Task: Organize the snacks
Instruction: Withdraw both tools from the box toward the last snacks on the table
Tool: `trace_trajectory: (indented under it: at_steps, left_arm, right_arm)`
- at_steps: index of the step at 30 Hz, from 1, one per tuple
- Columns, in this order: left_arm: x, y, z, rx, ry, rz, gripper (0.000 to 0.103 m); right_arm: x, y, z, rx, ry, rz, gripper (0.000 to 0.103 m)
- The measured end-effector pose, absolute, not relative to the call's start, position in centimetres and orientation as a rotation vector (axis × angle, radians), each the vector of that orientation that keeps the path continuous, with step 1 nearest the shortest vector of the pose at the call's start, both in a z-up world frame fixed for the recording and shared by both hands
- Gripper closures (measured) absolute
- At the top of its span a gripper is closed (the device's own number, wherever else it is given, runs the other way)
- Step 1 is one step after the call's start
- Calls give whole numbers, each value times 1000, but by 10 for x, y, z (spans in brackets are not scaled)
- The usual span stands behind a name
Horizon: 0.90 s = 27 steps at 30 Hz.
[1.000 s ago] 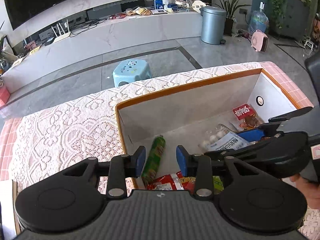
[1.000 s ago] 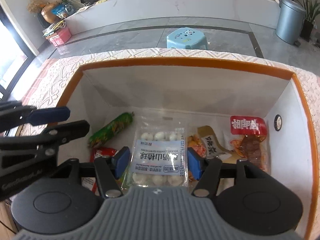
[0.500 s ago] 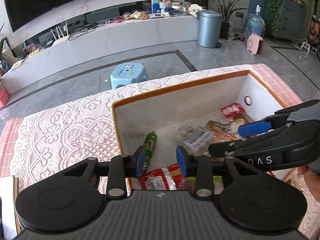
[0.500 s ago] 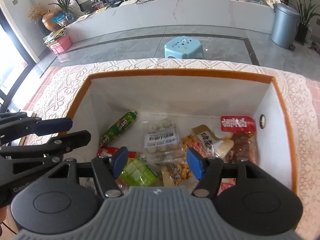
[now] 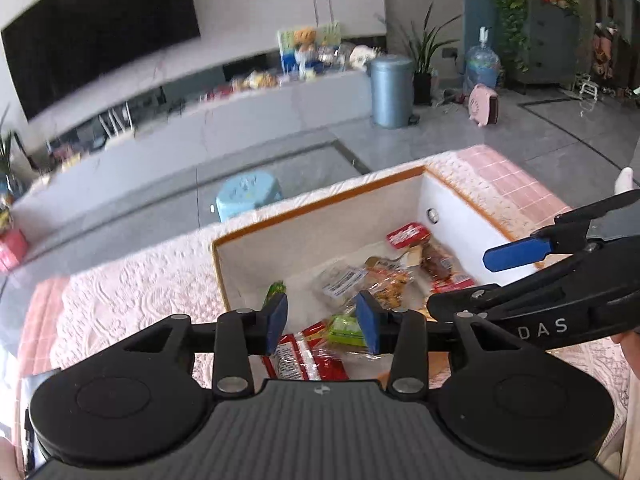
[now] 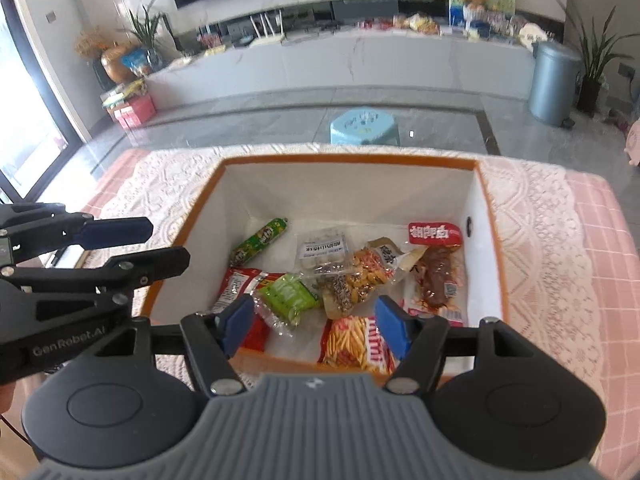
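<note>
An orange-rimmed white box (image 6: 348, 159) (image 5: 320, 200) stands on the lace-covered table and holds several snack packs: a green sausage stick (image 6: 258, 242), a clear pack of white balls (image 6: 322, 250), a green packet (image 6: 288, 298), a red pack (image 6: 434, 233), a brown meat pack (image 6: 438, 278) and a red fries bag (image 6: 354, 344). My right gripper (image 6: 316, 326) is open and empty above the box's near edge. My left gripper (image 5: 322, 320) is open and empty above the box's near left corner. Each gripper shows from the side in the other's view.
A lace cloth (image 6: 540, 220) covers a pink checked table (image 6: 600, 240). Beyond it on the floor are a blue stool (image 6: 364, 126), a grey bin (image 6: 554, 82) and a long white TV bench (image 6: 360, 60).
Both grippers have risen and pulled back from the box, so more of the box and its snacks shows. The pack of white balls lies in the box, clear of the right gripper's fingers.
</note>
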<state>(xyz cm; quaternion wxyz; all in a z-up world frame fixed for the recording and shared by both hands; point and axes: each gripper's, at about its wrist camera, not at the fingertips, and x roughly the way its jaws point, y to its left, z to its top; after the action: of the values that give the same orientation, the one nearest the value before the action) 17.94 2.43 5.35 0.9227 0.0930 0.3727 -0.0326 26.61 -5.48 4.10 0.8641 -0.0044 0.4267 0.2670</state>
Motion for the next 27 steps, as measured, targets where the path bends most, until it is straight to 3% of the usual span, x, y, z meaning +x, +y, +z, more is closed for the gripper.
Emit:
trace_trajectory:
  at_steps: [10,27]
  left_arm:
    - [122,-4,56,127,657,-93,48]
    - [93,-33,-16,90,727,-217,46]
  right_arm:
    - [182,-107,49,-2,712,450,37]
    - [117,-159,-31,-29,671,279,33]
